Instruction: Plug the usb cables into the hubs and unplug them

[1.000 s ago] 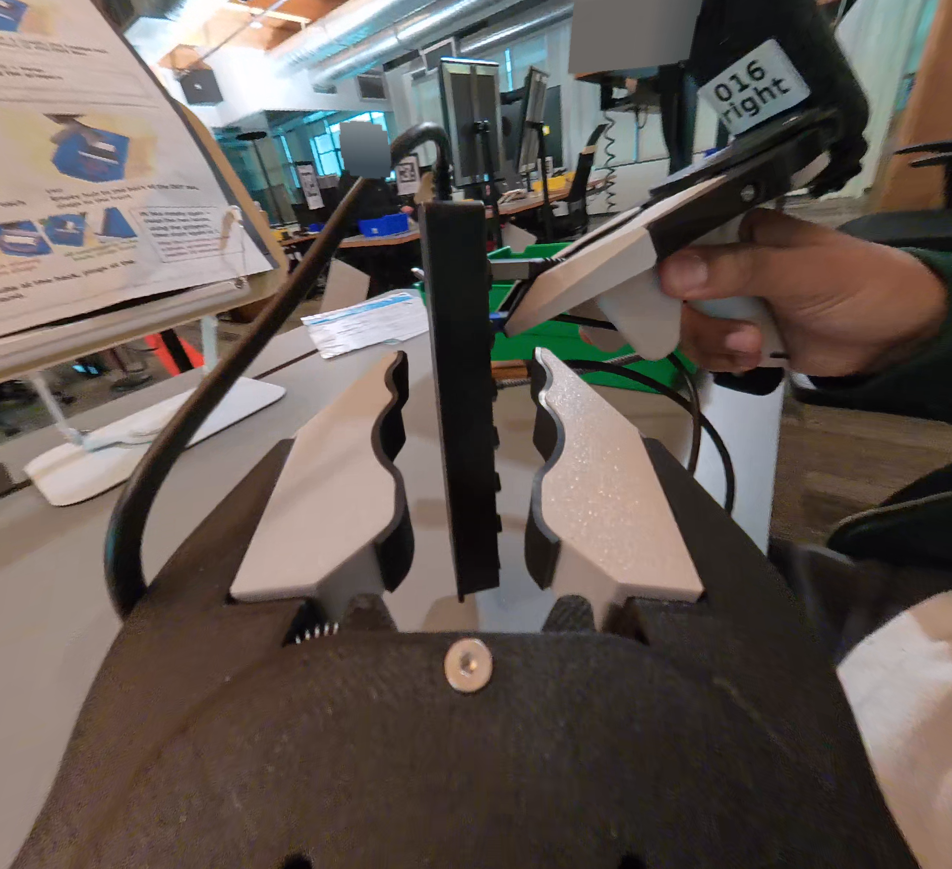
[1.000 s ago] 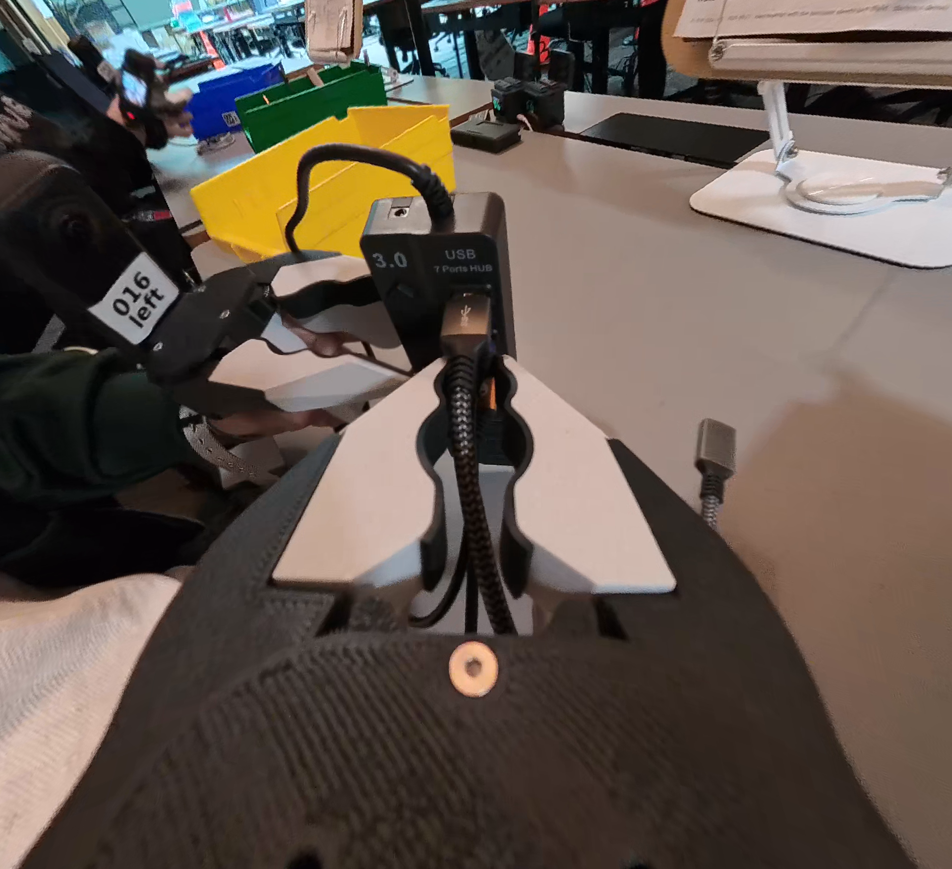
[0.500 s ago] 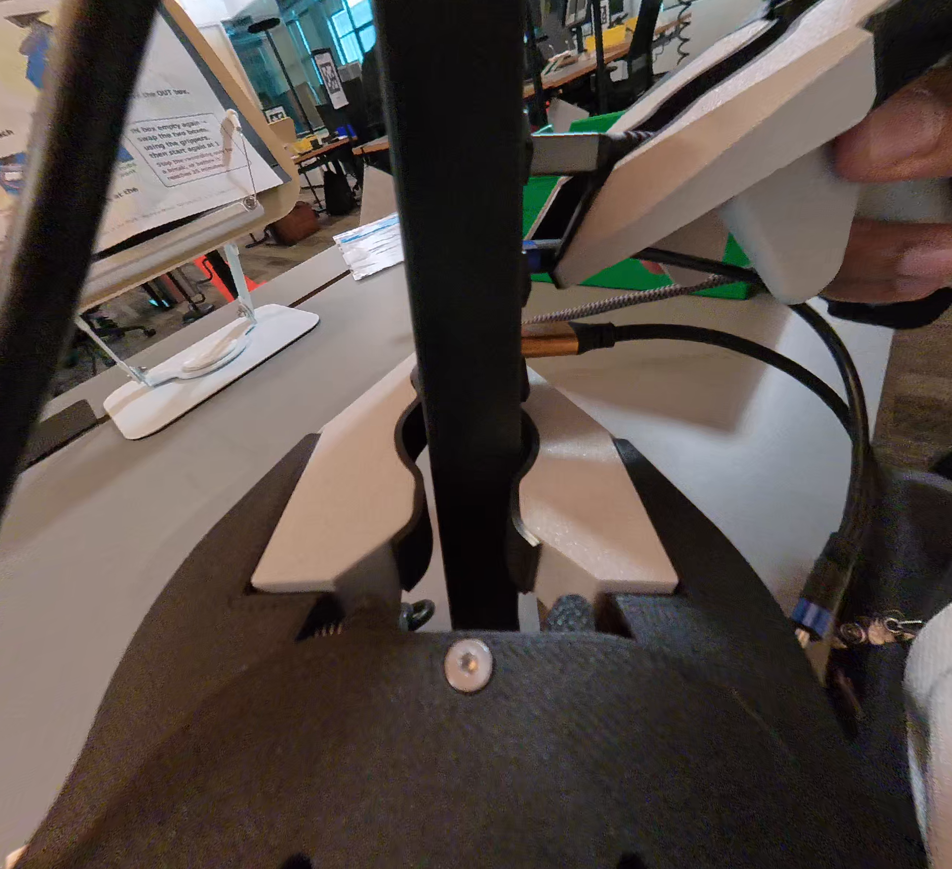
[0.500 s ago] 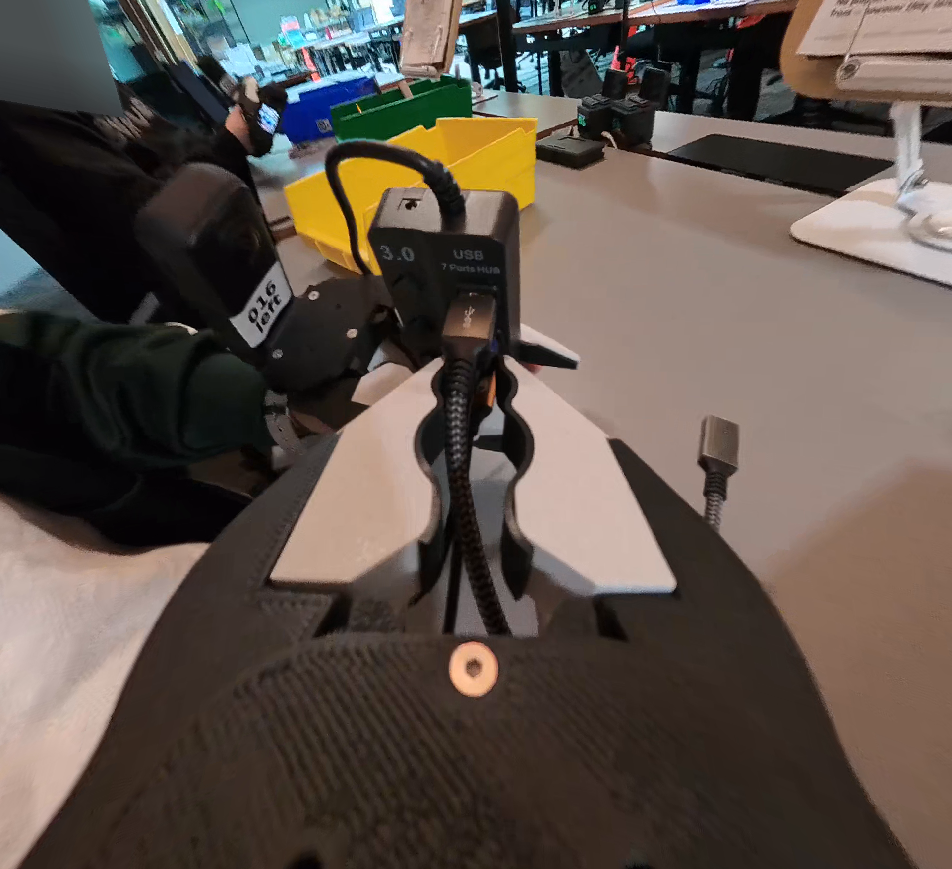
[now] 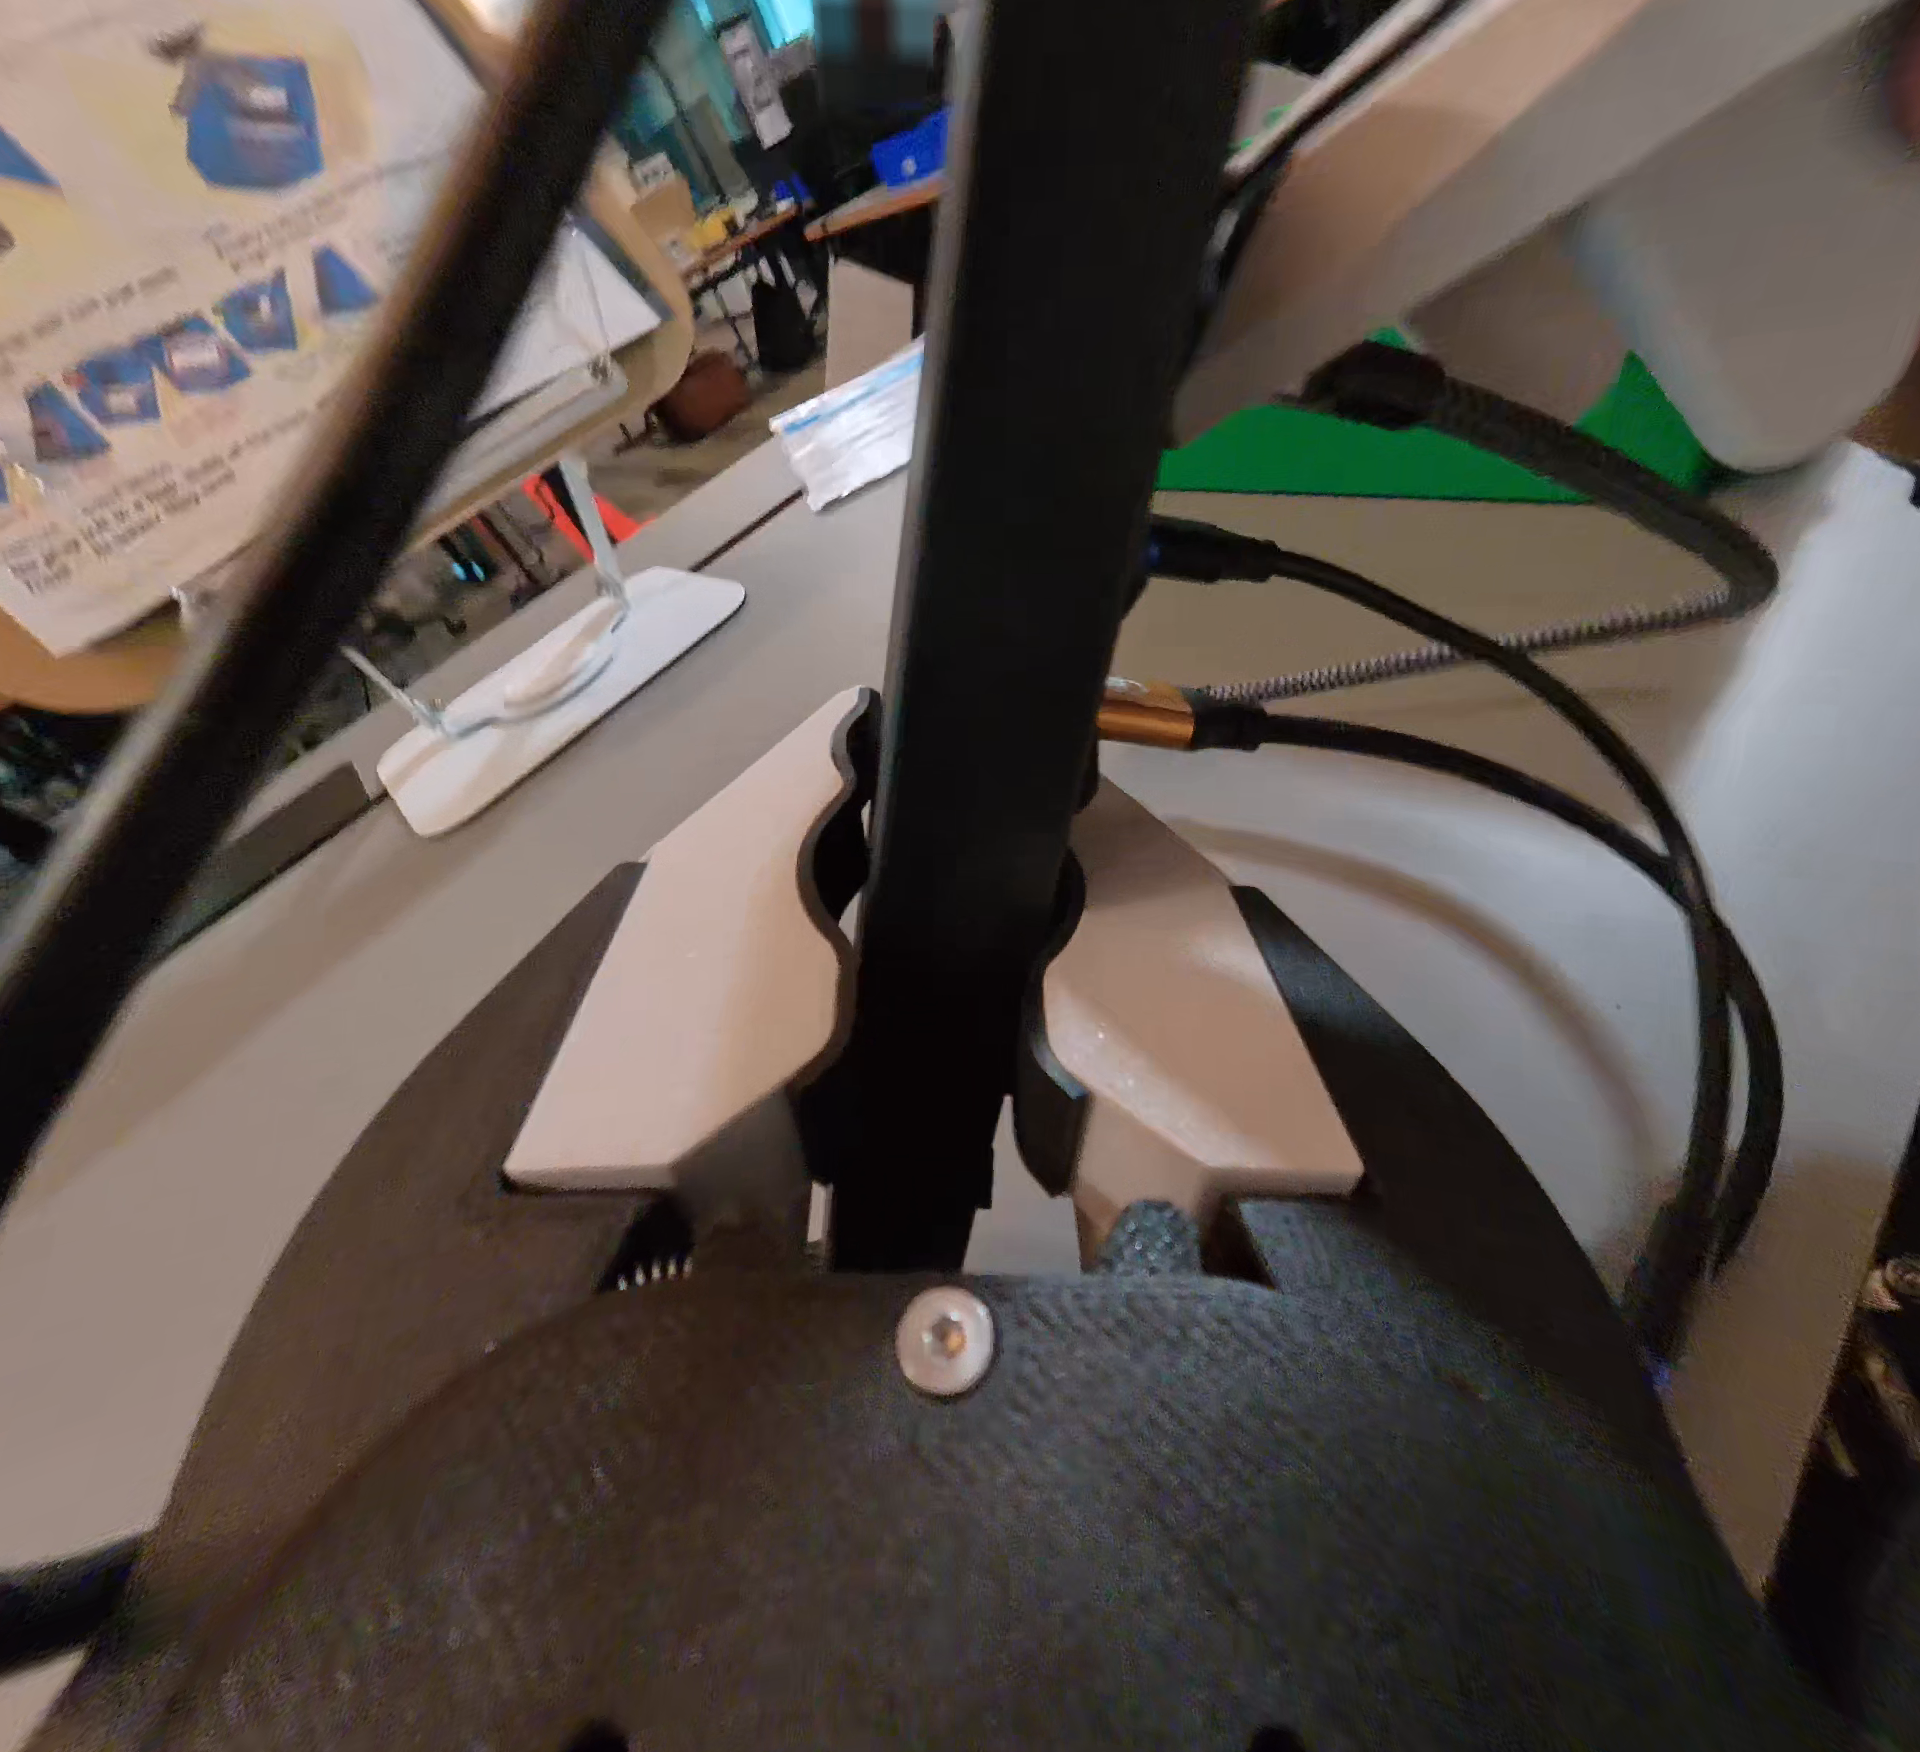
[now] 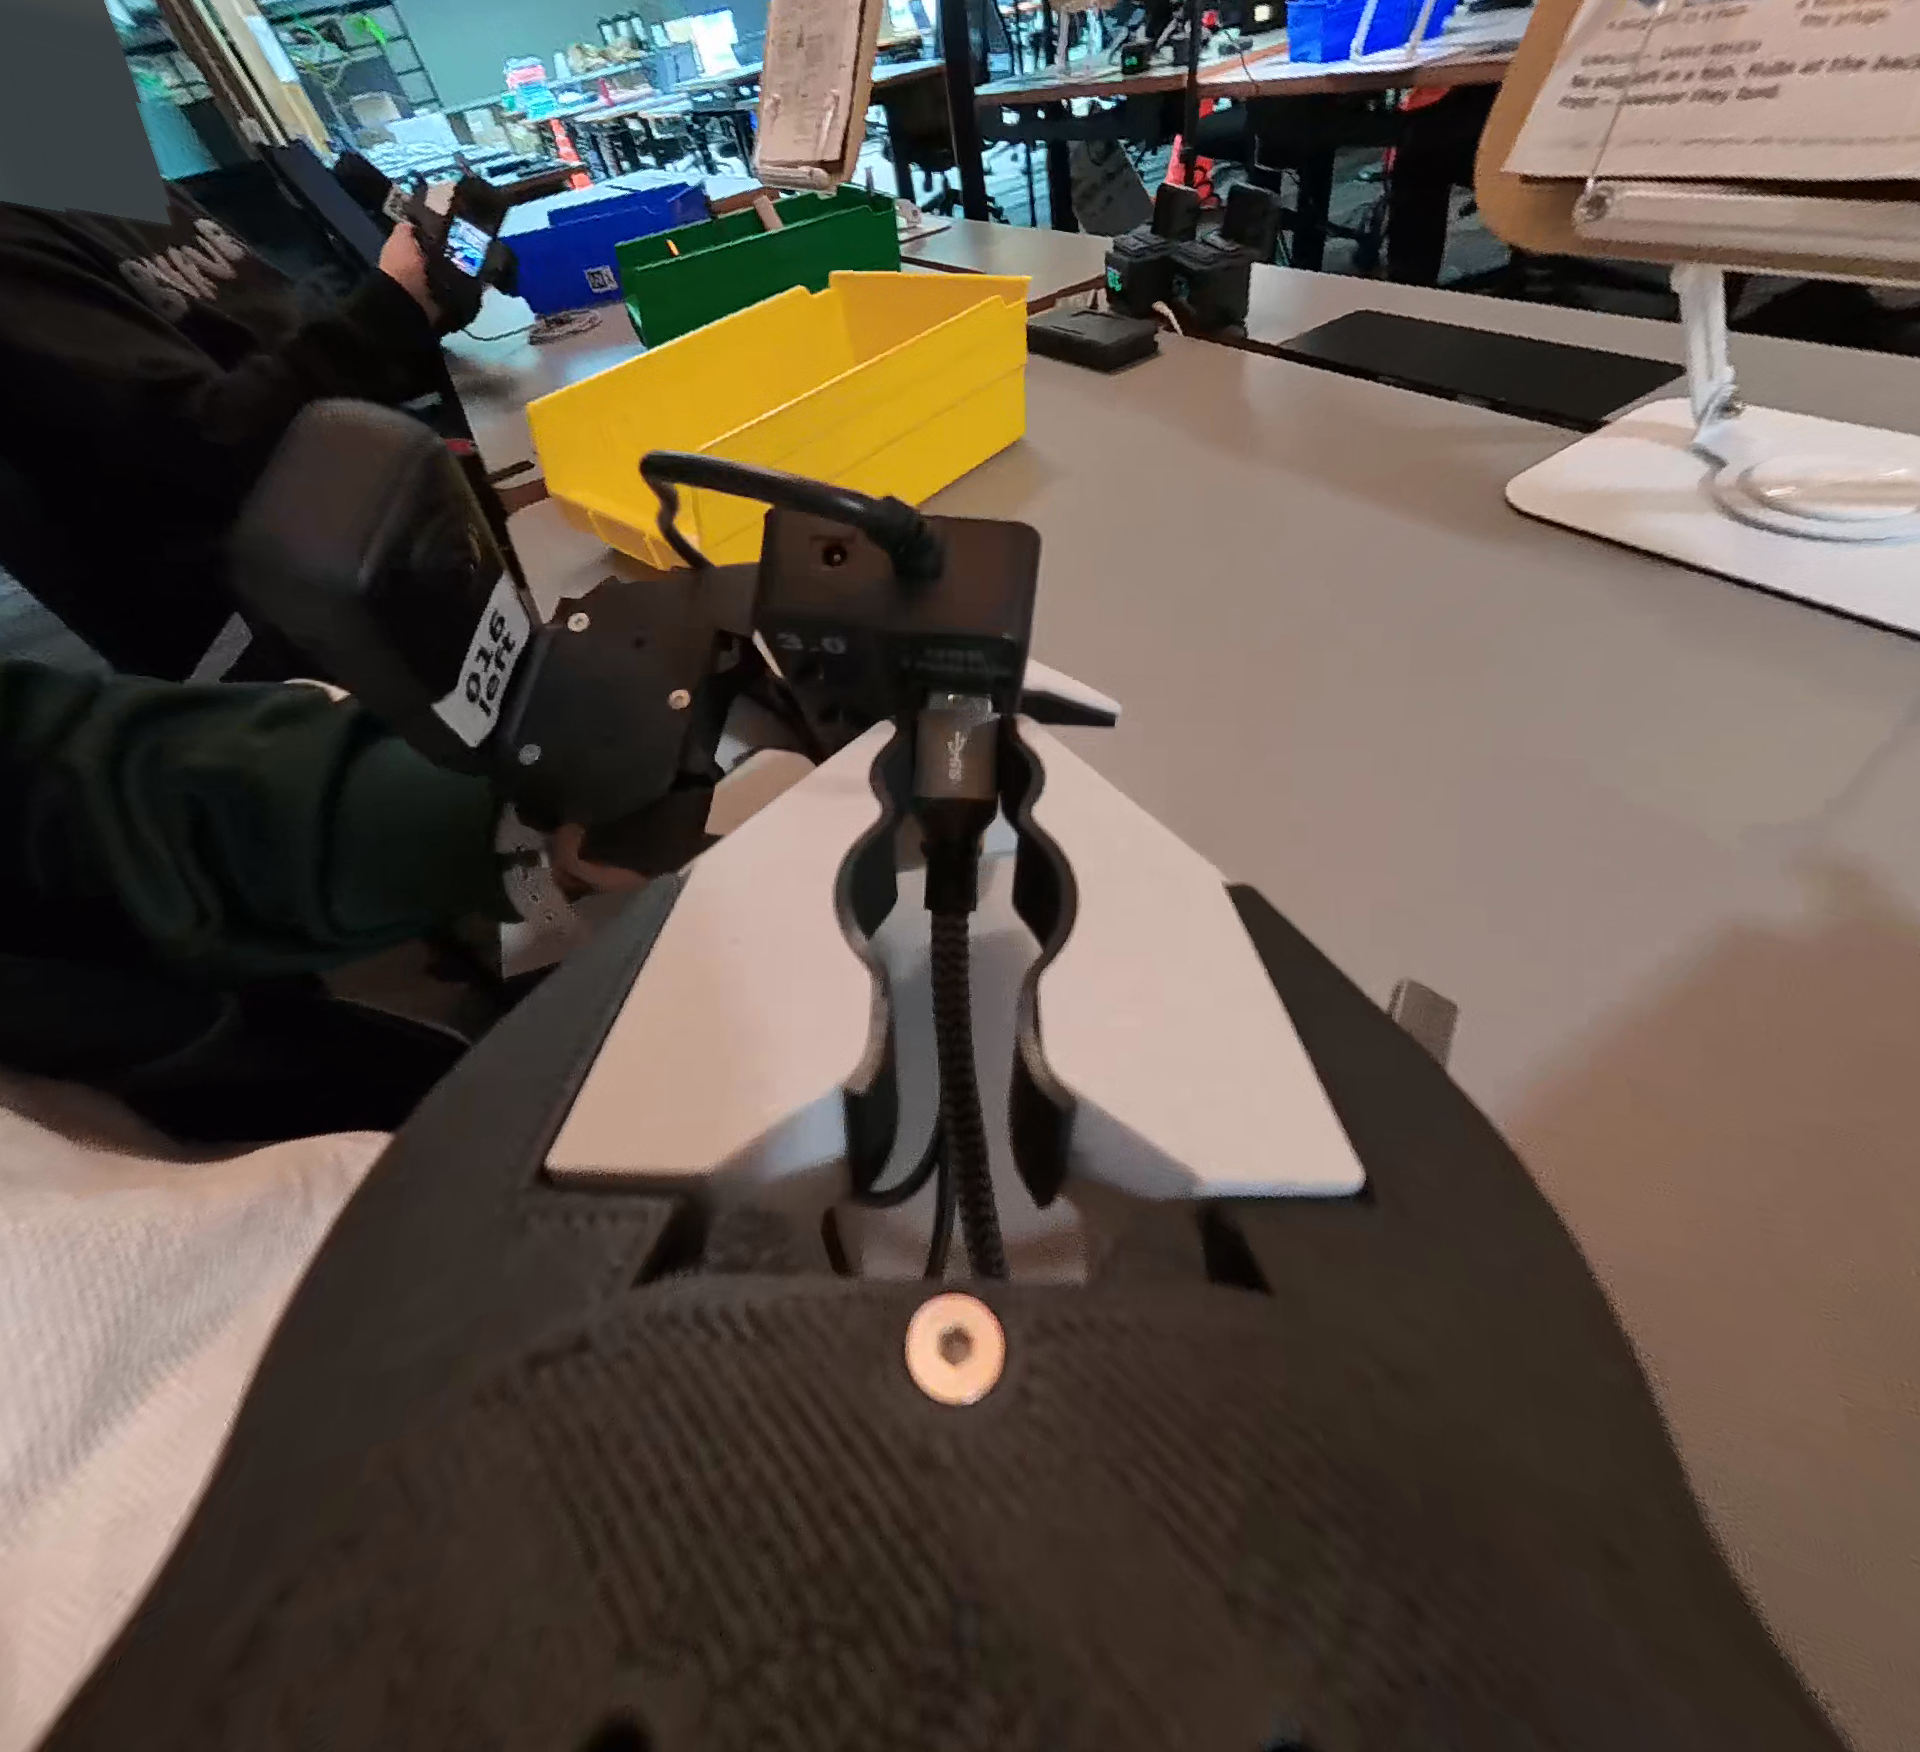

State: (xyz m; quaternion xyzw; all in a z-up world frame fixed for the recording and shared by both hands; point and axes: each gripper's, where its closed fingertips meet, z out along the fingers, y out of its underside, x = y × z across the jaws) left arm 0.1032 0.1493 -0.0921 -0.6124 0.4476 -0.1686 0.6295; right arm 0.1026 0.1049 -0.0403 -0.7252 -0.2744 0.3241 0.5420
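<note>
A black USB hub point(image 5: 1060, 455) stands upright, clamped between the fingers of my left gripper point(image 5: 977, 767). Its own black lead point(image 5: 343, 497) runs across the left of that view. A blue-tipped plug point(image 5: 1205, 554) and a gold plug point(image 5: 1143, 723) sit in ports on its right side. My right gripper point(image 6: 954, 752) is shut on a grey USB plug point(image 6: 951, 767) with a braided cable point(image 6: 961, 1027). The plug's tip is at a port near the top of the hub point(image 6: 904, 590), with a little metal showing. The left gripper point(image 6: 623, 694) shows beside the hub.
A loose grey plug point(image 6: 1423, 1016) lies on the grey table point(image 6: 1351, 663) to the right. A yellow bin point(image 6: 810, 393) and a green bin point(image 6: 758, 258) stand behind the hub. A document stand with a white base point(image 6: 1714, 507) is at the right. A person's dark sleeve point(image 6: 208, 819) is at the left.
My left gripper has closed on the hub, which stood between open fingers a second ago. The hub has tilted. My right gripper has stayed shut on the plug at the hub.
</note>
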